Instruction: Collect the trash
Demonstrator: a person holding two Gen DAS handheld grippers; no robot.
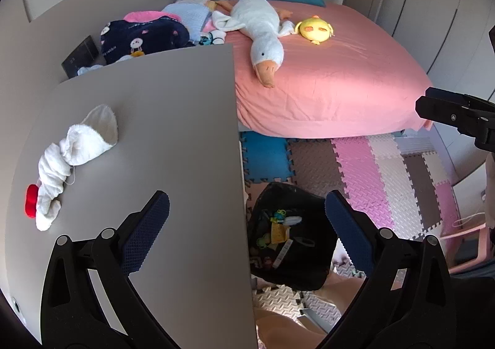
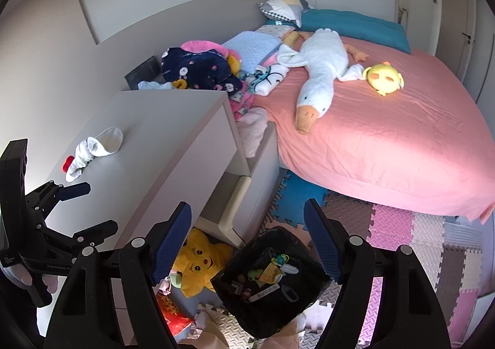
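Note:
A black-lined trash bin (image 1: 290, 240) stands on the foam floor mats beside a grey cabinet (image 1: 173, 120) and holds several wrappers and a white strip. My left gripper (image 1: 247, 206) hangs open above the cabinet's edge and the bin, with nothing between its blue pads. My right gripper (image 2: 247, 209) is also open and empty, above the bin (image 2: 272, 281). In the right wrist view the left gripper (image 2: 102, 206) hovers open over the cabinet top. A crumpled white sock (image 1: 77, 148) lies on the cabinet against a small red item (image 1: 31, 200).
A pink bed (image 2: 386, 138) with a white goose plush (image 2: 318, 76) and a yellow plush (image 2: 383, 78) fills the back. A yellow plush toy (image 2: 201, 265) and a red packet (image 2: 173, 308) lie on the floor by the cabinet's base. Clothes are piled behind the cabinet.

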